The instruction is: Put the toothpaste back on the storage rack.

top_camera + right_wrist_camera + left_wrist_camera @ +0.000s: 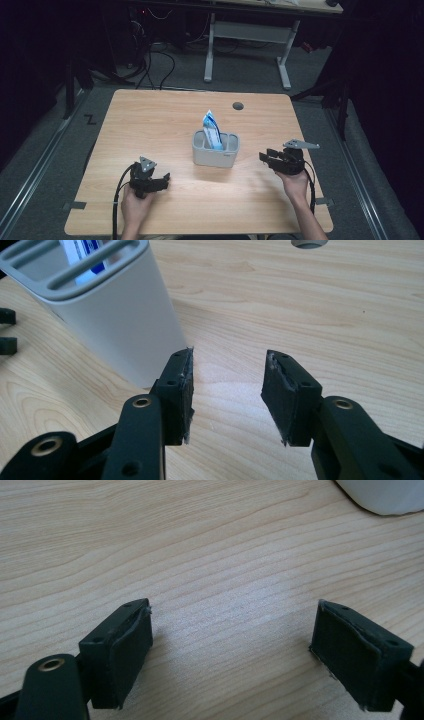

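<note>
both tongs rest low near the tabletop's point(150, 125) front edge: the left gripper point(161, 181) toward the front left corner, jaws spread wide on nothing; the right gripper point(265, 157) toward the right edge, jaws also apart and empty. between them, near the middle, a grey slotted holder point(215, 150) keeps a blue-and-white packet point(212, 130) upright, probably ready for lifting out. its blue print is too small to read

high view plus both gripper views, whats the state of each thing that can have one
left gripper: open, empty, over bare wood
right gripper: open, empty, beside the holder
grey holder: upright, mid-table
blue and white packet: standing in the holder, top sticking out
</note>
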Available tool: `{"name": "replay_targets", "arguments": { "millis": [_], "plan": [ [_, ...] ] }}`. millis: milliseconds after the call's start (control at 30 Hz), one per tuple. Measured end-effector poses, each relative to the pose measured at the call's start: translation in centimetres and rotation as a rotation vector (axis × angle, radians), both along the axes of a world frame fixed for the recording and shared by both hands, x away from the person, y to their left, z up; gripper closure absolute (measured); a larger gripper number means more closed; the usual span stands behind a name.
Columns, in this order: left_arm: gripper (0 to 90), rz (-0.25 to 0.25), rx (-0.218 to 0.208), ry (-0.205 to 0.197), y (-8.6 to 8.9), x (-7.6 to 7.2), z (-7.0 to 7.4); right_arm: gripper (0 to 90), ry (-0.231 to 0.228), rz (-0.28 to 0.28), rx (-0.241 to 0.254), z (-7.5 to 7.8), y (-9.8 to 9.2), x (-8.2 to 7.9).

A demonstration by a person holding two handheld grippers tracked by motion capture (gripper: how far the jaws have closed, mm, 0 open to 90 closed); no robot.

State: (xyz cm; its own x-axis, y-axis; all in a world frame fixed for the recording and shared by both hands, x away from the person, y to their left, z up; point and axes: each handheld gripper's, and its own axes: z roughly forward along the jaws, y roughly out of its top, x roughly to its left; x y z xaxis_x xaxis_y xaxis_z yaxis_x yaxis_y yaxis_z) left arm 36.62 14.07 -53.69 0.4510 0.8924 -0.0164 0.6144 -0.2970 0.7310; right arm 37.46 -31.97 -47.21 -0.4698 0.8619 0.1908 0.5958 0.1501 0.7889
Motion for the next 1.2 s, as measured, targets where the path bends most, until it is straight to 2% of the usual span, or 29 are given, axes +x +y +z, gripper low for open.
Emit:
{"name": "replay_targets", "arguments": {
  "millis": [300,833,1200],
  "plan": [
    [16.9,0.0,0.0,0.0,0.0,0.0,0.0,55.6,0.015,-0.007,-0.013,-1.1,0.2,-0.1],
    [16.8,-0.001,-0.001,0.001,0.0,0.0,0.0,55.4,0.021,0.004,-0.109,-2.7,1.9,0.7],
    [16.7,0.0,-0.001,0.0,0.0,0.0,0.0,54.9,0.039,-0.01,-0.118,-4.3,2.2,0.8]
  ]
}}
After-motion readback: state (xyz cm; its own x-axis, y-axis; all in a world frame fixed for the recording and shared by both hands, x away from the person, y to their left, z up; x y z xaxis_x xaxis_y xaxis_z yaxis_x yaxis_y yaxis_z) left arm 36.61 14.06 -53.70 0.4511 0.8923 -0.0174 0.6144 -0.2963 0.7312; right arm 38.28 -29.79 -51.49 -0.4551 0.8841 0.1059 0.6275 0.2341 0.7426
